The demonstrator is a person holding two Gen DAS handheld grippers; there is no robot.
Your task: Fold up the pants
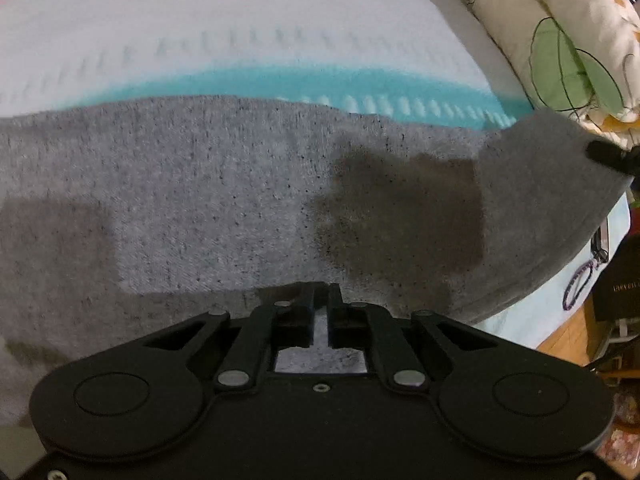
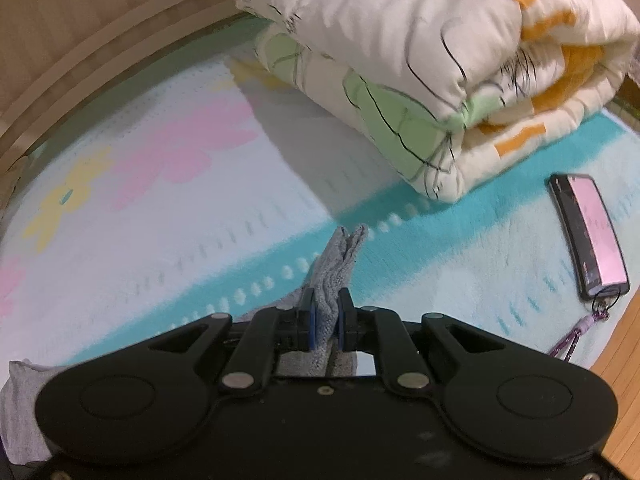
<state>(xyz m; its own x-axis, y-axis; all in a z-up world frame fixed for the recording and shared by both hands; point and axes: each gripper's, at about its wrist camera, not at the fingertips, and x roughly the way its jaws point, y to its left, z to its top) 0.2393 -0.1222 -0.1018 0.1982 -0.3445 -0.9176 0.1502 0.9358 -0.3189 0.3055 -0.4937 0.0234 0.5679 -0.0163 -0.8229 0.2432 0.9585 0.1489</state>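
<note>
The grey pants (image 1: pixel 224 200) stretch sideways across the bed (image 1: pixel 240 32), below its teal stripe. The right gripper (image 2: pixel 325 320) has its jaws clamped on one bunched corner; the left gripper (image 1: pixel 320 304) presses nearly closed jaws into the cloth's near edge, so the fold goes toward the stripe.

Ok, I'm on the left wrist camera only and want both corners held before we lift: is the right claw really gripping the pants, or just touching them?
Observer: Gripping. The right claw is shut on a bunched fold of the pants, and grey cloth sticks out past its tips.
Operator: Good. What is that purple loop at my right edge tied to?
Observer: A phone, lying flat on the sheet to the right of the claw, screen up. The purple strap hangs from its near end.
Operator: Anything beyond the quilt side?
Observer: A wooden board runs along the sheet's far edge, left of the folded quilt.
</note>
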